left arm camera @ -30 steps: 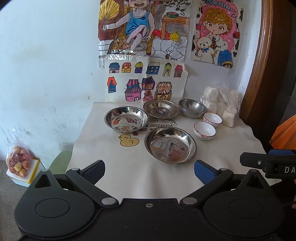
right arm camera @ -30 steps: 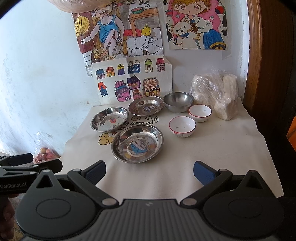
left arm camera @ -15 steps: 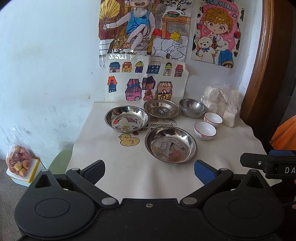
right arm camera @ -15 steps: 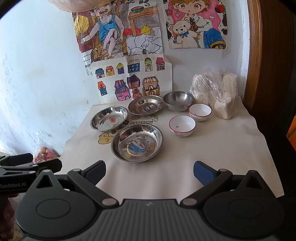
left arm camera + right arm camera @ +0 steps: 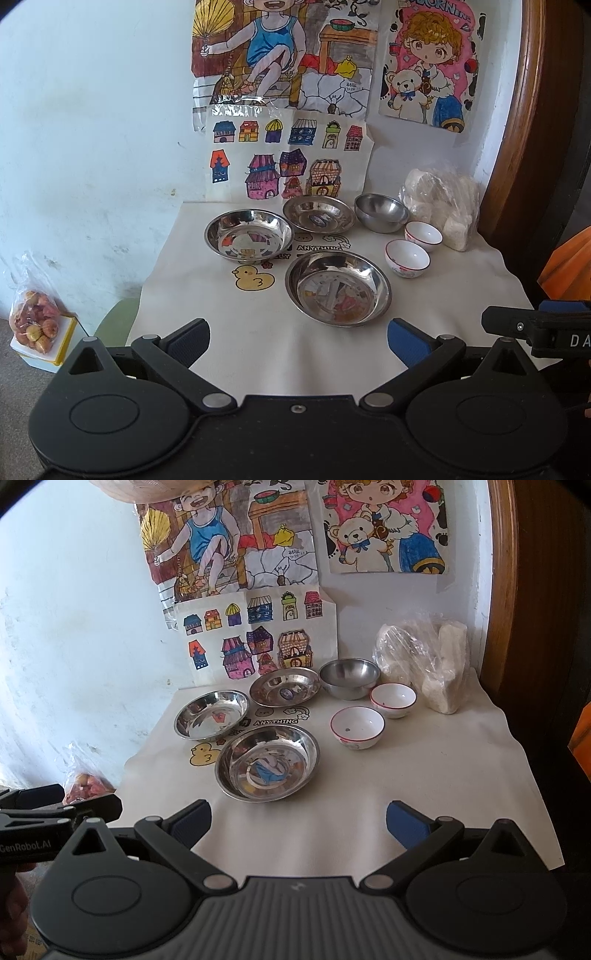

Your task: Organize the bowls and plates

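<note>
On the cloth-covered table (image 5: 207,332) lie three shallow steel plates: a near one (image 5: 338,288) (image 5: 266,762), a left one (image 5: 248,235) (image 5: 211,714) and a far one (image 5: 318,213) (image 5: 284,691). A deep steel bowl (image 5: 381,213) (image 5: 349,677) sits at the back. Two white red-rimmed bowls stand to the right, one nearer (image 5: 407,257) (image 5: 357,726) and one farther (image 5: 423,235) (image 5: 393,699). My left gripper (image 5: 298,339) hovers open over the table's front edge, short of the near plate. My right gripper (image 5: 298,819) is likewise open and holds nothing.
A clear bag of white blocks (image 5: 441,205) (image 5: 424,664) leans at the back right by a wooden frame (image 5: 517,147). Colored drawings (image 5: 288,162) hang on the wall behind. A bag of fruit on a box (image 5: 35,325) sits on the floor at left.
Both views have shifted only slightly; the plates and bowls have not moved. Both grippers stay open.
</note>
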